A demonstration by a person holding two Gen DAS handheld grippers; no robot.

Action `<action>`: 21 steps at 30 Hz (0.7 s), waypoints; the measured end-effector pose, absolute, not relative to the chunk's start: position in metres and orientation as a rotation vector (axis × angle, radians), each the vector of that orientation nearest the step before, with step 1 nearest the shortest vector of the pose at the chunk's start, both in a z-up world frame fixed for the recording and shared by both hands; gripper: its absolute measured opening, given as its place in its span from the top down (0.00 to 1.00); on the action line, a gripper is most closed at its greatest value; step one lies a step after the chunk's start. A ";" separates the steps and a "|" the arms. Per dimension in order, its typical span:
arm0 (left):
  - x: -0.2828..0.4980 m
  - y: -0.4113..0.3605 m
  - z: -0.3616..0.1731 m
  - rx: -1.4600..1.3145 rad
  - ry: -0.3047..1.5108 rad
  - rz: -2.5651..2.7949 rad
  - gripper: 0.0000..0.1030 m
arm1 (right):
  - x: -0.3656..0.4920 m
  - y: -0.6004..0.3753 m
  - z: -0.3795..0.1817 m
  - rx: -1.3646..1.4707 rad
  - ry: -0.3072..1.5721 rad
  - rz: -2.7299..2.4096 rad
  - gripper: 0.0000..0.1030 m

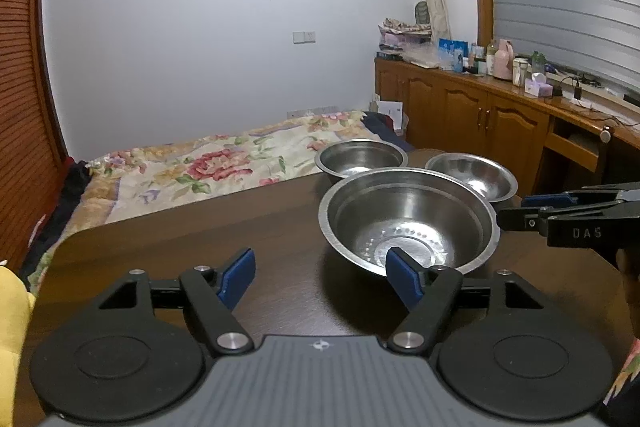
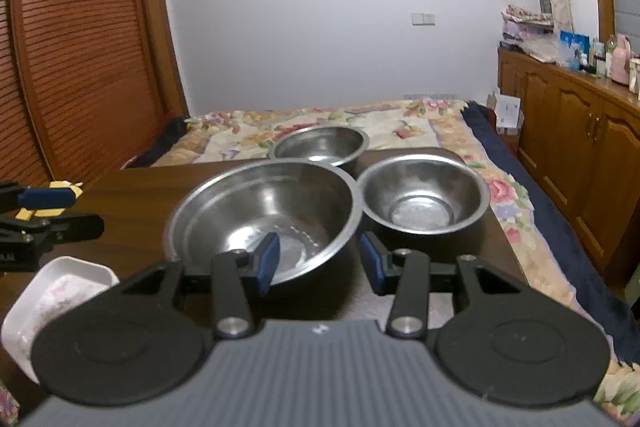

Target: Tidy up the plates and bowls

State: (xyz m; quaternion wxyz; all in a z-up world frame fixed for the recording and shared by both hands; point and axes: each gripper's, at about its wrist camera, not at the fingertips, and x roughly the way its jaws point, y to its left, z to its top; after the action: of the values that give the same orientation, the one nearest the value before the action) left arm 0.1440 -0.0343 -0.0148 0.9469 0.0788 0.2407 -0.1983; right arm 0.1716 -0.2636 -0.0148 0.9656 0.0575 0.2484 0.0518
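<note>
Three steel bowls stand on a dark wooden table (image 1: 200, 239). The large bowl (image 1: 408, 219) (image 2: 260, 211) is nearest, and two smaller bowls (image 1: 360, 155) (image 1: 472, 175) sit behind it, one at the far edge (image 2: 320, 145) and one to the right (image 2: 424, 199). My left gripper (image 1: 320, 259) is open over bare table just left of the large bowl, its right finger in front of the near rim. My right gripper (image 2: 319, 243) (image 1: 514, 210) is open at the large bowl's right near rim, with the pads not pressing on it. In the right wrist view my left gripper (image 2: 76, 211) shows at the left edge.
A white rectangular dish (image 2: 60, 287) lies on the table at the near left. Beyond the table's far edge is a bed with a floral quilt (image 1: 192, 167). Wooden cabinets (image 1: 472, 115) with clutter on top line the right wall. A slatted wooden door (image 2: 80, 47) is at the left.
</note>
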 end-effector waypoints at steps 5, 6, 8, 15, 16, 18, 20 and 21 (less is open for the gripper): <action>0.158 -0.041 -0.023 0.151 0.510 -0.405 0.28 | 0.179 -0.269 -0.024 0.165 0.530 0.096 0.55; 0.160 -0.042 -0.024 0.151 0.514 -0.408 0.28 | 0.181 -0.269 -0.025 0.176 0.535 0.099 0.55; 0.166 -0.045 -0.026 0.145 0.522 -0.412 0.28 | 0.183 -0.270 -0.026 0.182 0.535 0.110 0.55; 0.181 -0.057 -0.028 0.132 0.547 -0.433 0.30 | 0.188 -0.268 -0.025 0.199 0.546 0.115 0.56; 0.185 -0.058 -0.028 0.123 0.557 -0.435 0.32 | 0.189 -0.269 -0.025 0.202 0.549 0.115 0.56; 0.190 -0.061 -0.029 0.115 0.572 -0.430 0.35 | 0.192 -0.270 -0.025 0.212 0.557 0.114 0.58; 0.196 -0.064 -0.031 0.106 0.580 -0.435 0.36 | 0.195 -0.270 -0.025 0.219 0.563 0.113 0.59; 0.199 -0.065 -0.033 0.104 0.586 -0.434 0.36 | 0.196 -0.270 -0.026 0.221 0.565 0.111 0.59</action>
State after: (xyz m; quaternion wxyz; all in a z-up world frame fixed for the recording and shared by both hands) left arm 0.1993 -0.0648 -0.0327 0.9329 0.0509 0.2866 -0.2119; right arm 0.1963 -0.2702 -0.0258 0.9528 0.1090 0.2781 0.0548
